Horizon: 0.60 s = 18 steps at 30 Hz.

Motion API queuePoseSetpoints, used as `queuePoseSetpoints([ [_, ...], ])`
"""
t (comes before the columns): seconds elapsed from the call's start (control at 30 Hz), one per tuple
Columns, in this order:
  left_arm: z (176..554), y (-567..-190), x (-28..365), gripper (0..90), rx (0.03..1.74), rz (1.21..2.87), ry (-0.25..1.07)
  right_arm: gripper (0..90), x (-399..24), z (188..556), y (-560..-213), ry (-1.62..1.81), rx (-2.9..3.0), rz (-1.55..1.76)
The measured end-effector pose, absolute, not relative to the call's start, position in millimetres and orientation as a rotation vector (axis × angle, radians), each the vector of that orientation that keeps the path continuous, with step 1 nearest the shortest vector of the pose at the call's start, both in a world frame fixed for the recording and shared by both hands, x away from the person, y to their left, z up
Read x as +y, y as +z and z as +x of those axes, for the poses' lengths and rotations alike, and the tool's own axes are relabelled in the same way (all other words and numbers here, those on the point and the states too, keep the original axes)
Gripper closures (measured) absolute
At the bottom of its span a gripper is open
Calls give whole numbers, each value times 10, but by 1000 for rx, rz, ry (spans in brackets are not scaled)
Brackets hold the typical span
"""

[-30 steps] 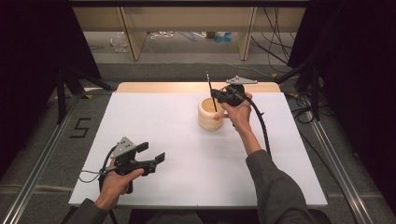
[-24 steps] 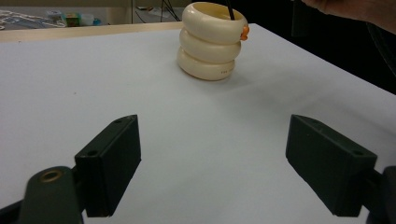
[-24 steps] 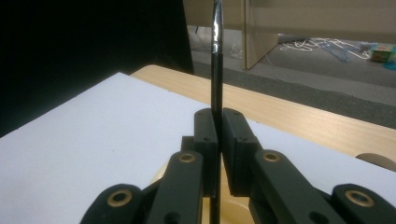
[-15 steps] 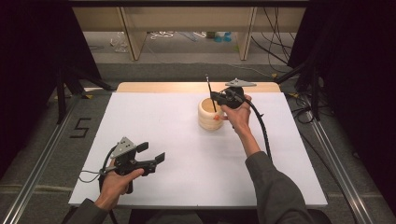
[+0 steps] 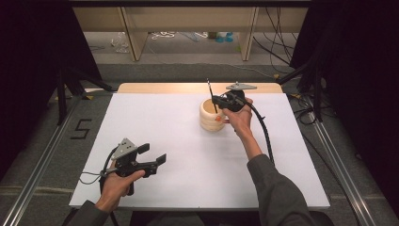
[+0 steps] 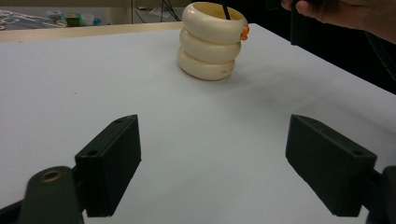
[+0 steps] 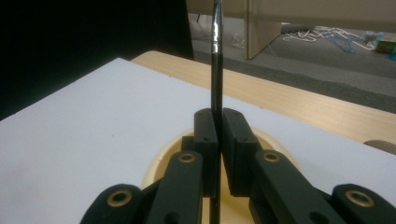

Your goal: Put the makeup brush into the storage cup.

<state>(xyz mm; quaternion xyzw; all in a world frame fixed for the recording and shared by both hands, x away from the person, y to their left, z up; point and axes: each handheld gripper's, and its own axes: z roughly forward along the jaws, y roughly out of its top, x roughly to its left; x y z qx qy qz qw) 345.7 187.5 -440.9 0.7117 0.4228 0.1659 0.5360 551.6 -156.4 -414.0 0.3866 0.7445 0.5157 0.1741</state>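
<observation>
A cream ribbed holder (image 5: 211, 116) made of three stacked rings stands on the white table top, right of centre toward the back; it shows again as the holder (image 6: 211, 41) with a small orange spot on its side. A thin black stick (image 5: 211, 94) stands upright with its lower end inside the holder. My right gripper (image 5: 217, 100) is shut on the stick (image 7: 216, 56) just above the holder's rim (image 7: 159, 161). My left gripper (image 5: 156, 155) rests open near the front left, nothing between its jaws, facing the holder.
The white sheet (image 5: 155, 122) covers the table, with a strip of bare wood (image 5: 160, 87) at its far edge. Metal rails (image 5: 42, 157) run along both sides. Cables lie on the floor (image 5: 179, 37) behind the table.
</observation>
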Motion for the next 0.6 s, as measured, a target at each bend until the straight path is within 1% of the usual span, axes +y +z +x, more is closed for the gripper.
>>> queuePoseSetpoints([
  [0.2,3457,-4410,1872,176,1009,1696,395,852,-1625,5507,-4195,1457,2106,1114],
  [0.6,3457,-4410,1874,177,1009,1695,395,851,-1617,5500,-4205,1447,2112,1105],
])
